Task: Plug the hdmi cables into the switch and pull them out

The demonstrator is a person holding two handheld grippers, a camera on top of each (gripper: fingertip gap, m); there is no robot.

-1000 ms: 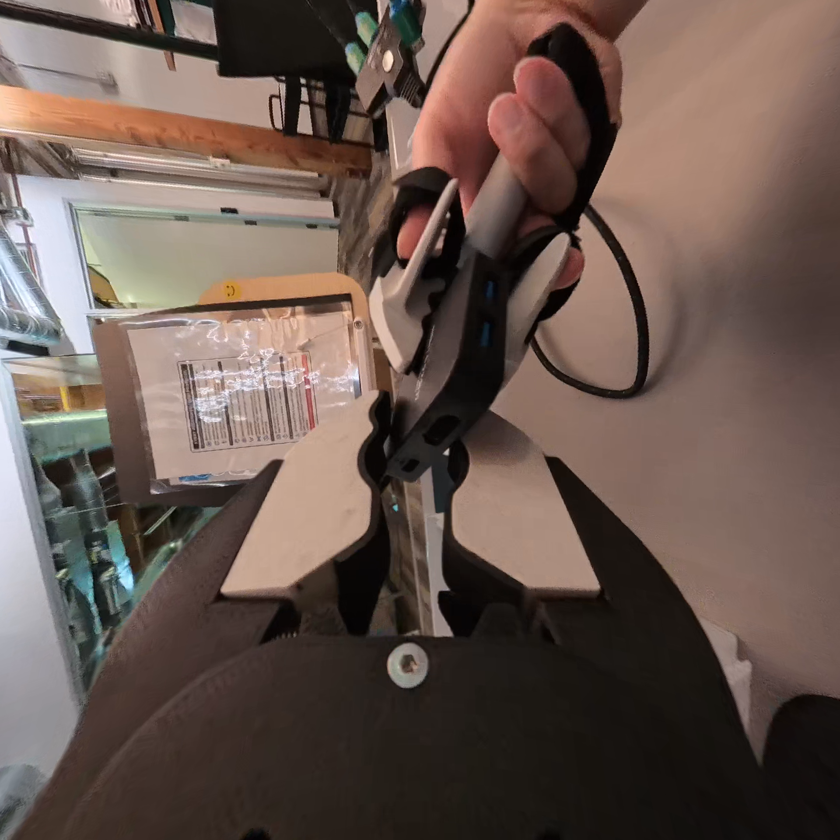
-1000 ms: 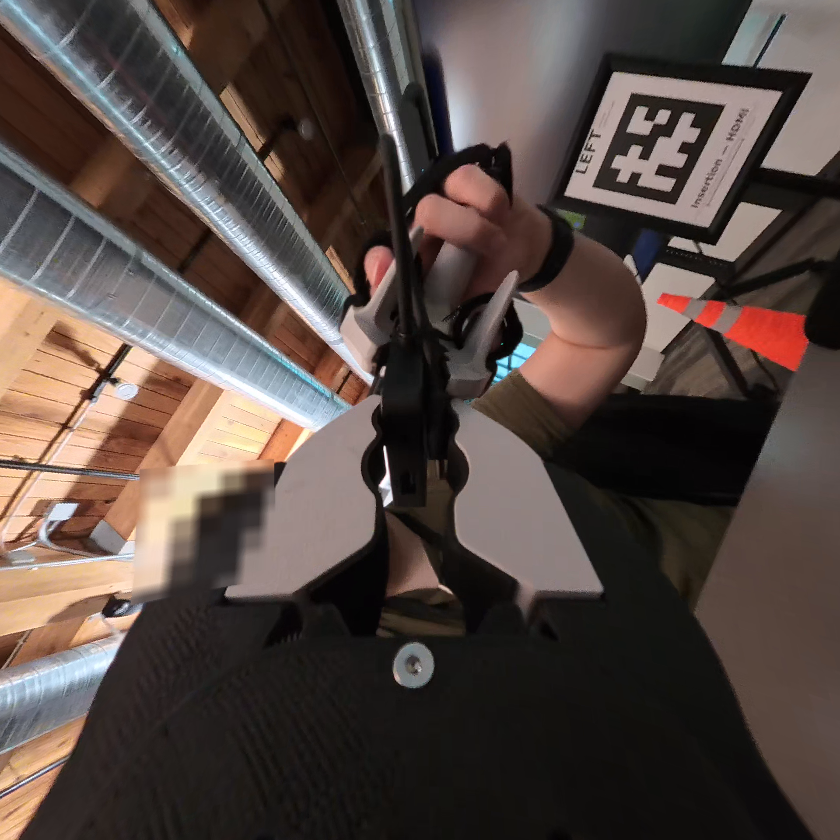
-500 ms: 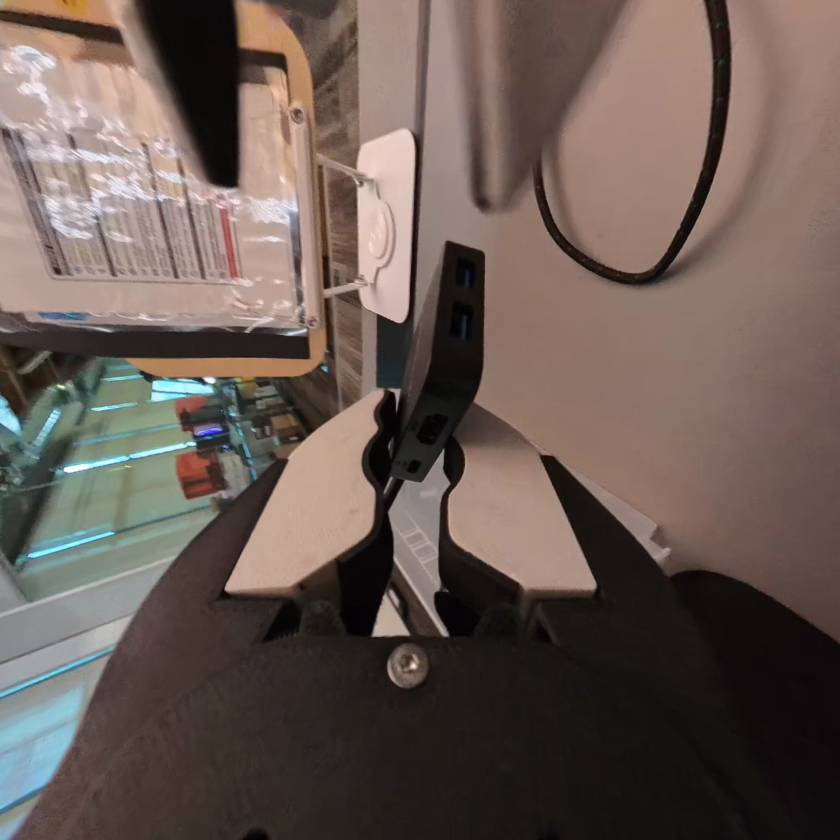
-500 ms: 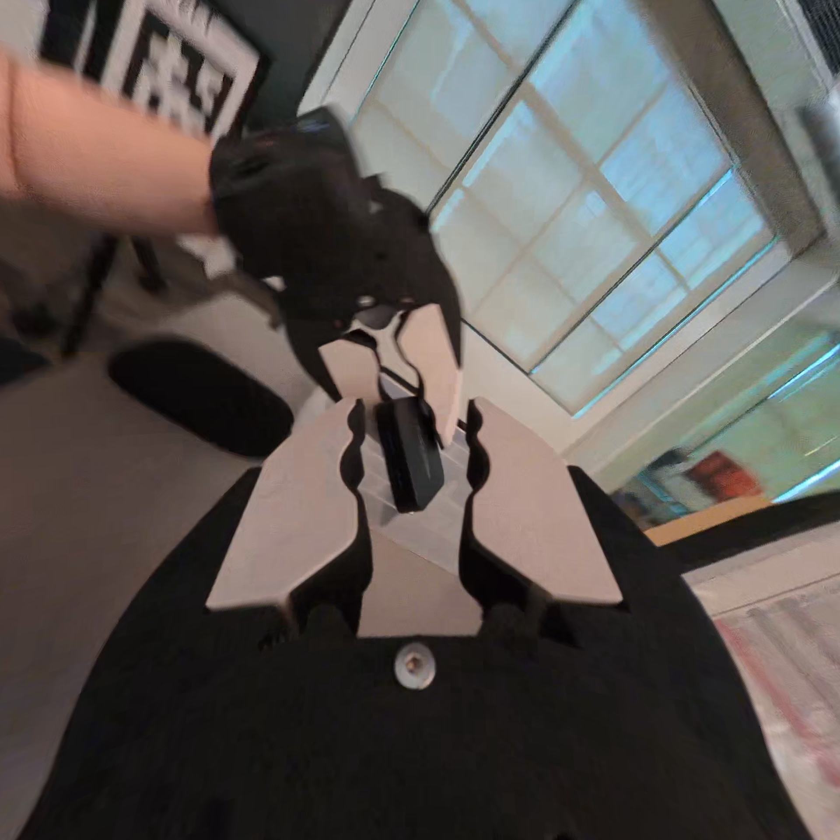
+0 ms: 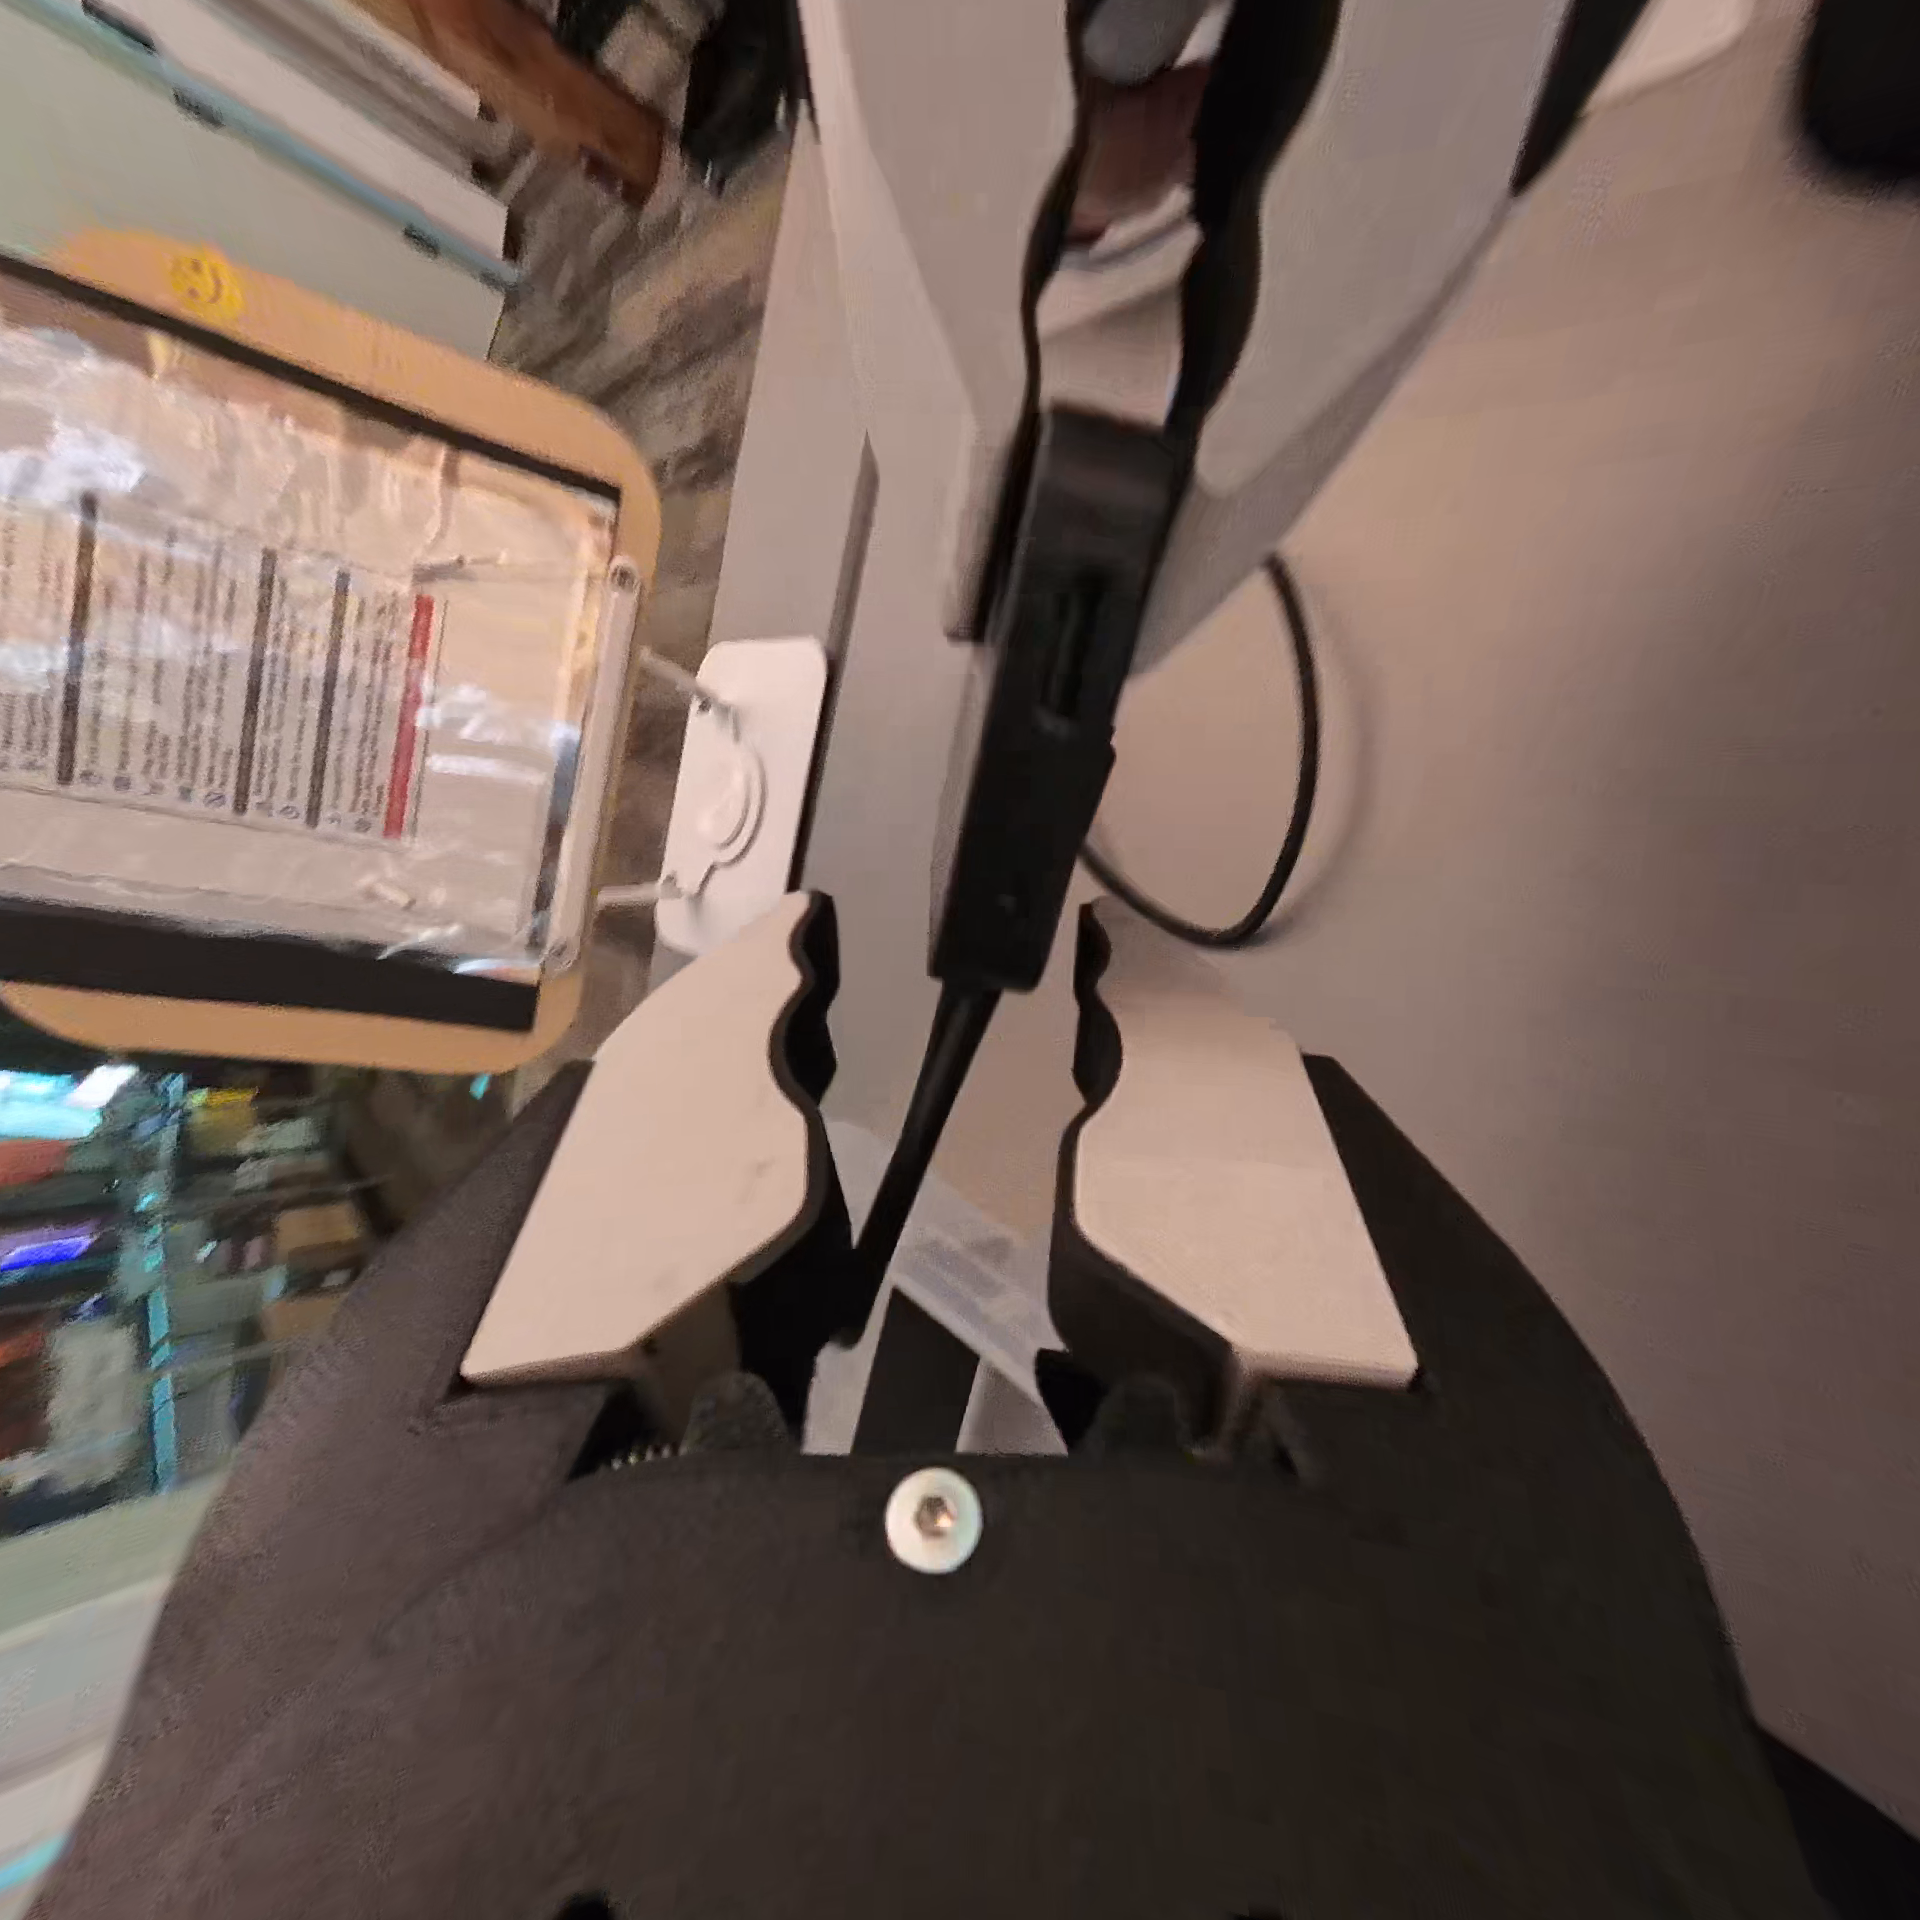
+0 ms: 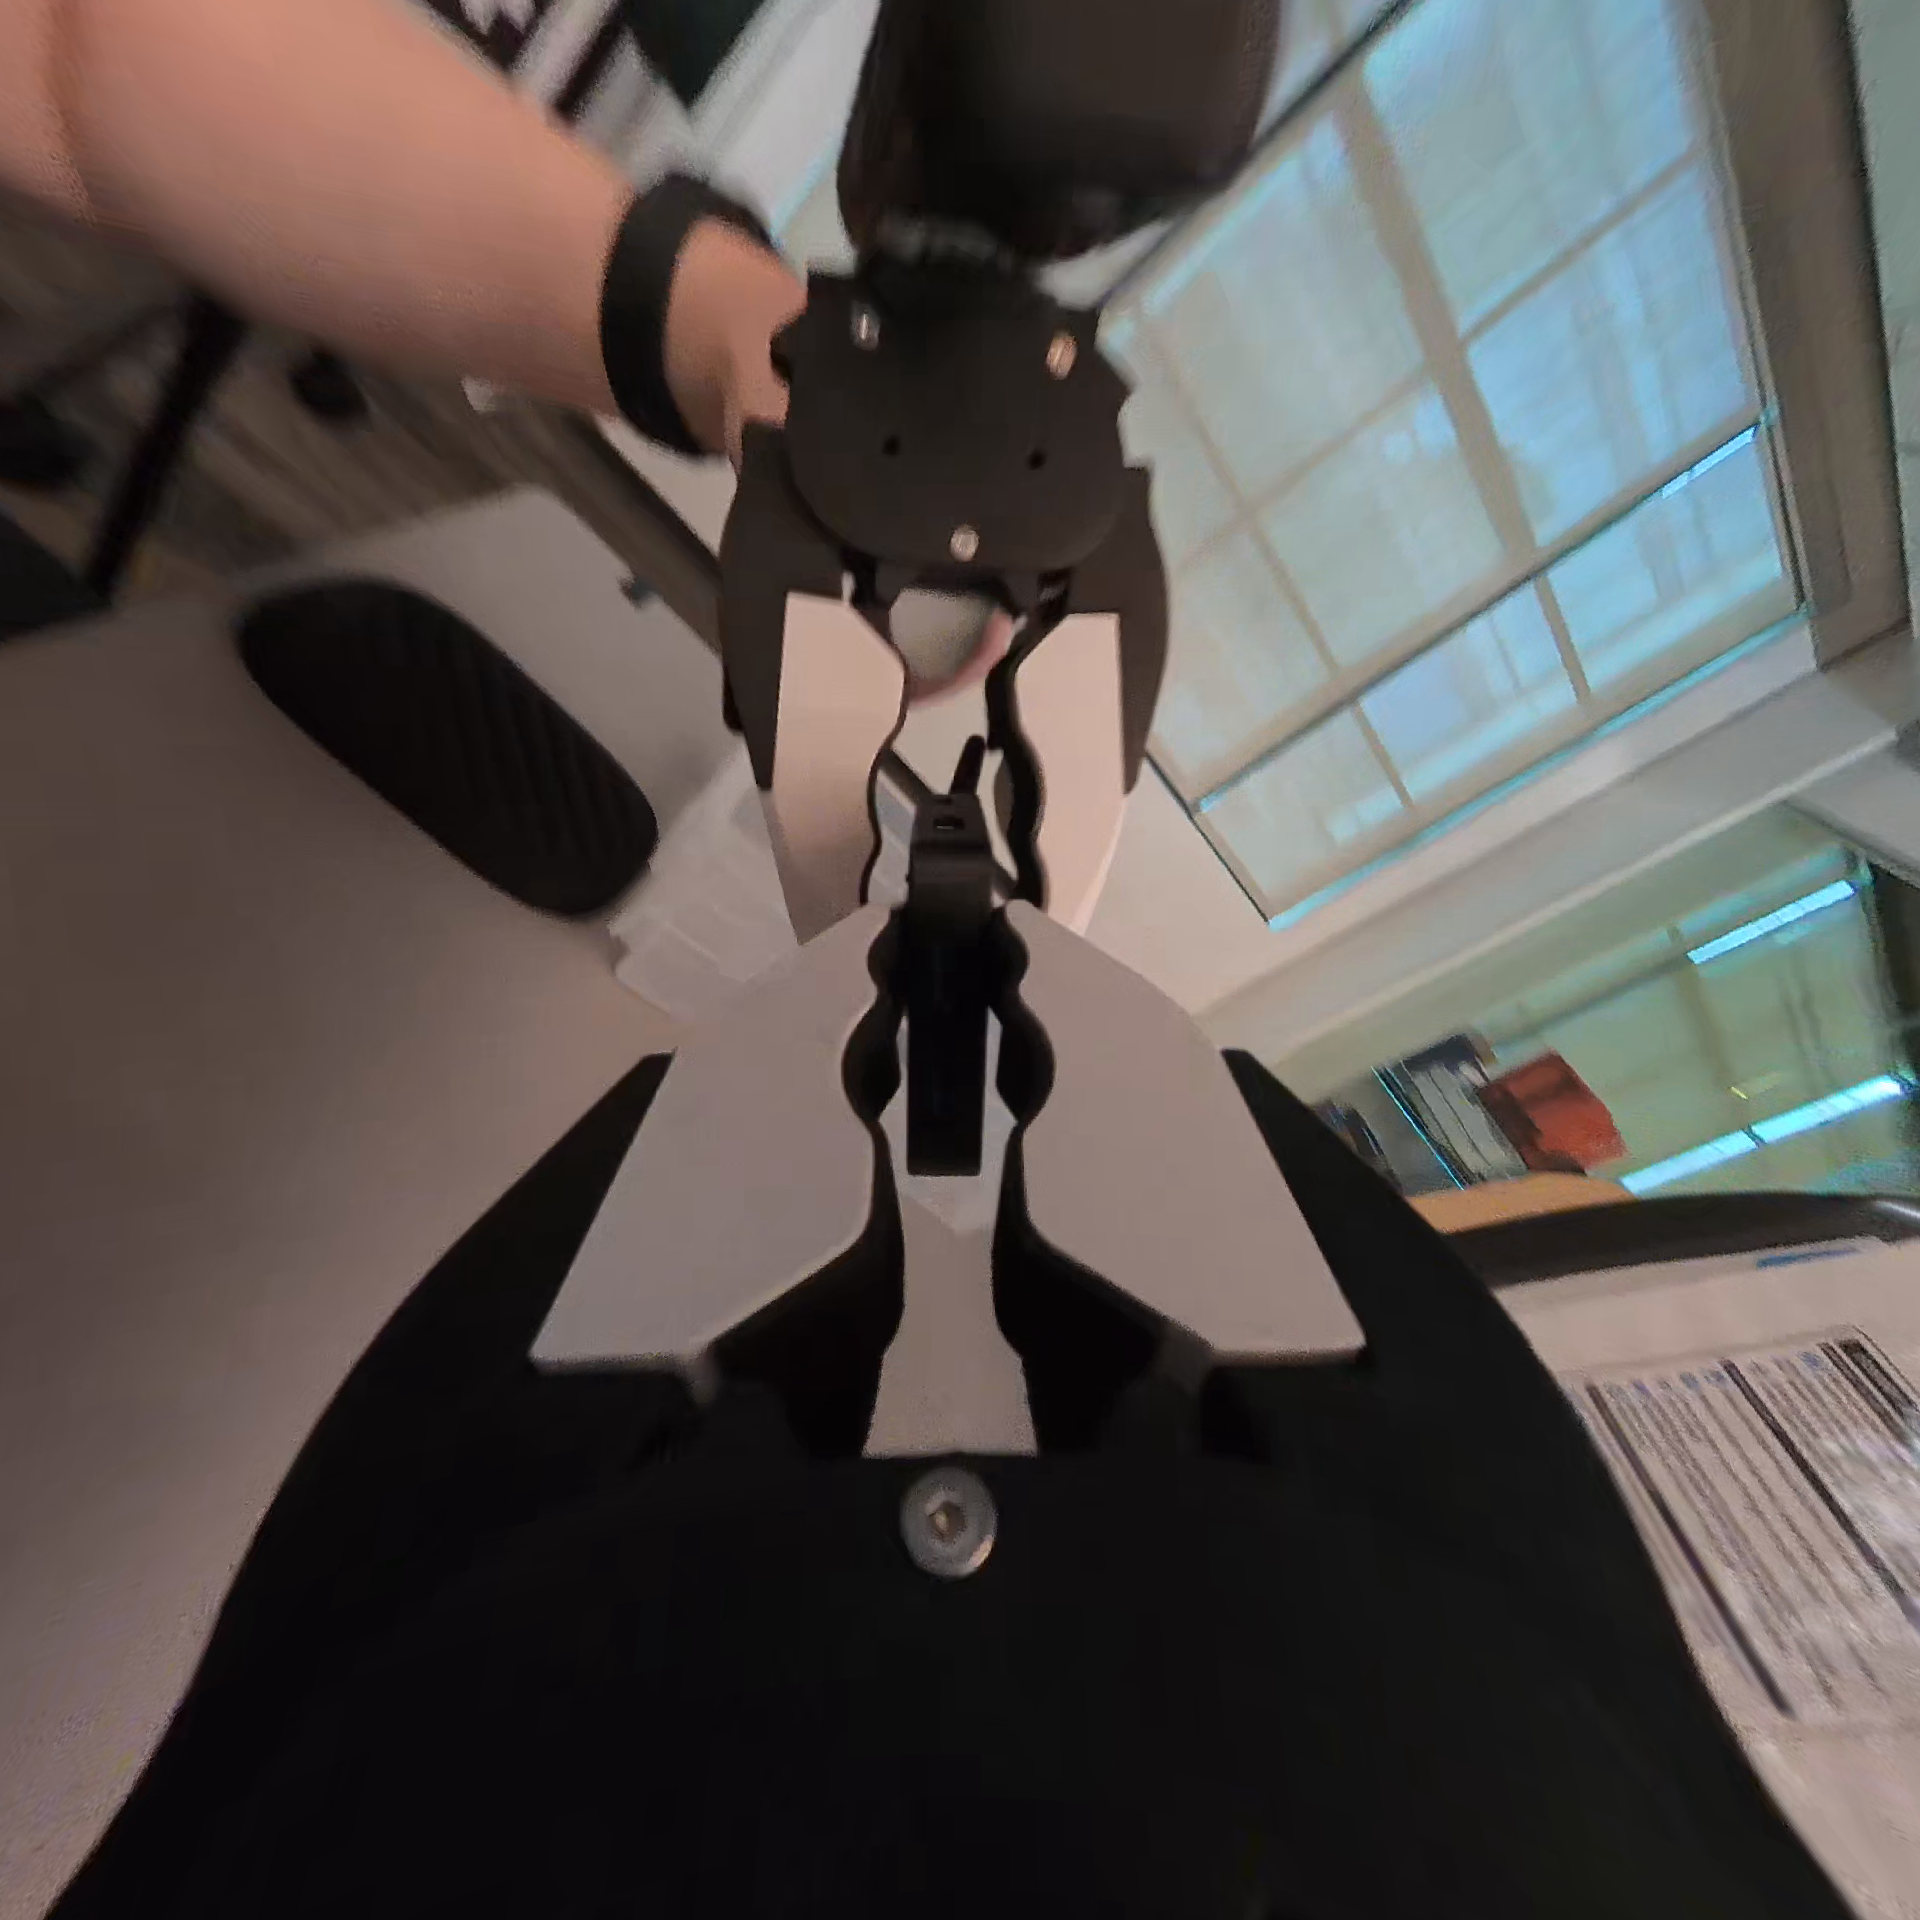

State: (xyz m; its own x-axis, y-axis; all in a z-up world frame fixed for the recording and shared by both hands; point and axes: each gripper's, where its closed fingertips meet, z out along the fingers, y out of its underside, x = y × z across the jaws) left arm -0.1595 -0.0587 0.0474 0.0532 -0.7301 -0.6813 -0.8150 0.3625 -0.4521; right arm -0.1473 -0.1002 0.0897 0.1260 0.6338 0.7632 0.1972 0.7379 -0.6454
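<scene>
Left wrist view. The left gripper [image 5: 951,997] stands with its jaws apart, holding nothing. Between and just beyond its fingertips hangs the black switch [image 5: 1049,717], edge-on, its short black lead [image 5: 920,1153] trailing back through the gap towards the camera. At the switch's far end the pale fingers of the right gripper [image 5: 1101,457] close on it. A loop of black HDMI cable [image 5: 1294,769] lies on the grey table [image 5: 1558,831] to the right. A framed printed sheet [image 5: 260,675] stands at left, blurred.

Right wrist view. The right gripper [image 6: 943,914] is clamped on the switch [image 6: 943,1049], which lies lengthwise between its jaws. Facing it from the far side, the left gripper [image 6: 940,831] is spread wide around the switch's far end, without apparent contact. A person's hand [image 6: 727,343] holds that gripper. A dark oblong pad [image 6: 447,748] lies on the table at left.

Step in hand, as judged: the switch appears to be passing from one gripper to the other, with no cable yet in a port. The next move calls for a steady grip on the switch while the free gripper fetches a cable plug and squares it to a port.
</scene>
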